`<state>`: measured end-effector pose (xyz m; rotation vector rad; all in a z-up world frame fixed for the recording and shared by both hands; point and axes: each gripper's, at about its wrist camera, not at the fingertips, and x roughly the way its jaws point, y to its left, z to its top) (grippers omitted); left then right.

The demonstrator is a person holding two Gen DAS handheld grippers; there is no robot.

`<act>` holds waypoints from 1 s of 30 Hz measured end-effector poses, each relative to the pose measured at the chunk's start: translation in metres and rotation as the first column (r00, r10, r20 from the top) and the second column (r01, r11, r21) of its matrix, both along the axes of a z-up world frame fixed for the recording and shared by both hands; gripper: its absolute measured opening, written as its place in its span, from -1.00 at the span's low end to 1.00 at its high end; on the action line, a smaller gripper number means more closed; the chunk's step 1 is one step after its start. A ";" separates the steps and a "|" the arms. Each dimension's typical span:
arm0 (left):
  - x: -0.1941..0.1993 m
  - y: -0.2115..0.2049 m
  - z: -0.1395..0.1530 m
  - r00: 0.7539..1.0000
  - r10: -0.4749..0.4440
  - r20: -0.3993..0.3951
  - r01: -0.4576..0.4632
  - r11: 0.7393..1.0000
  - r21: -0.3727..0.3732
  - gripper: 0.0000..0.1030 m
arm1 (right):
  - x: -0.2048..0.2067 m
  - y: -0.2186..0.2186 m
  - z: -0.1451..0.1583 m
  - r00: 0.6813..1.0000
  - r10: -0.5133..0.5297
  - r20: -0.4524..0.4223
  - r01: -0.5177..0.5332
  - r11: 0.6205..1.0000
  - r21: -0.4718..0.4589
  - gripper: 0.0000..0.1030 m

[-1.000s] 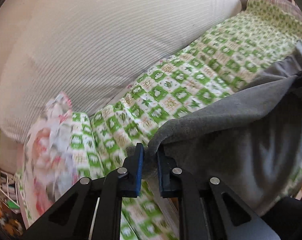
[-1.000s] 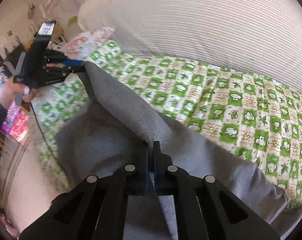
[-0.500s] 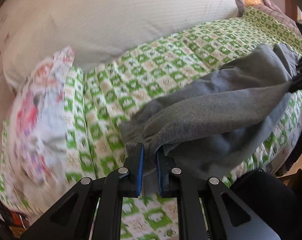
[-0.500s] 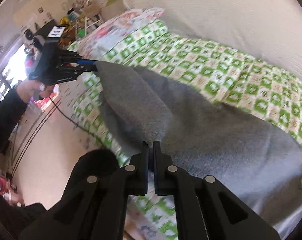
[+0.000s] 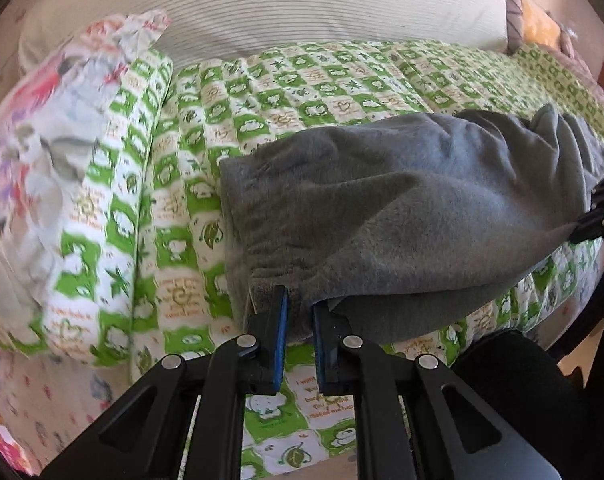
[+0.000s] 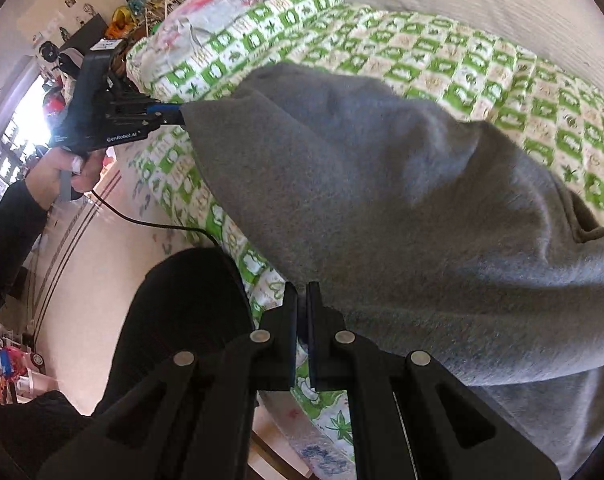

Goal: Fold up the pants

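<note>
Grey sweatpants lie across a green-and-white checked quilt on a bed. My left gripper is shut on the gathered waistband at the near edge. It also shows in the right wrist view, pinching a corner of the pants. My right gripper is shut on the near edge of the grey fabric. In the left wrist view it shows at the far right, holding the other end. The cloth hangs taut between the two grippers, and its far part rests on the quilt.
A large white striped pillow lies along the far side of the bed. A floral pillow sits at the left end. The bed edge and floor are near me, with my dark-clothed leg and a trailing cable.
Both grippers have pulled back and down toward the near edge of the bed, drawing the pants with them. The pants now lie lower, spread over the quilt.
</note>
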<state>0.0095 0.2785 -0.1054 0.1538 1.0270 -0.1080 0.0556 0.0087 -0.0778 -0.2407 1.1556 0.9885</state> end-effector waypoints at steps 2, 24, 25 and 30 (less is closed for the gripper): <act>-0.003 0.001 0.002 1.000 0.006 0.010 -0.006 1.000 -0.011 -0.81 | -0.001 0.000 0.000 1.000 -0.005 -0.002 0.005 1.000 0.001 -0.91; -0.050 0.050 -0.004 0.932 0.348 -0.101 -0.359 0.850 -0.386 0.12 | -0.001 0.028 0.032 0.997 0.073 -0.034 -0.066 0.984 0.168 0.00; -0.052 0.047 -0.005 0.924 0.367 -0.110 -0.378 0.825 -0.420 0.12 | 0.004 0.033 0.034 0.997 0.068 -0.030 -0.062 0.983 0.170 0.00; -0.054 0.037 -0.006 0.886 0.438 -0.150 -0.447 0.726 -0.522 0.19 | 0.033 0.055 0.041 0.999 0.032 -0.032 -0.026 0.984 0.176 0.00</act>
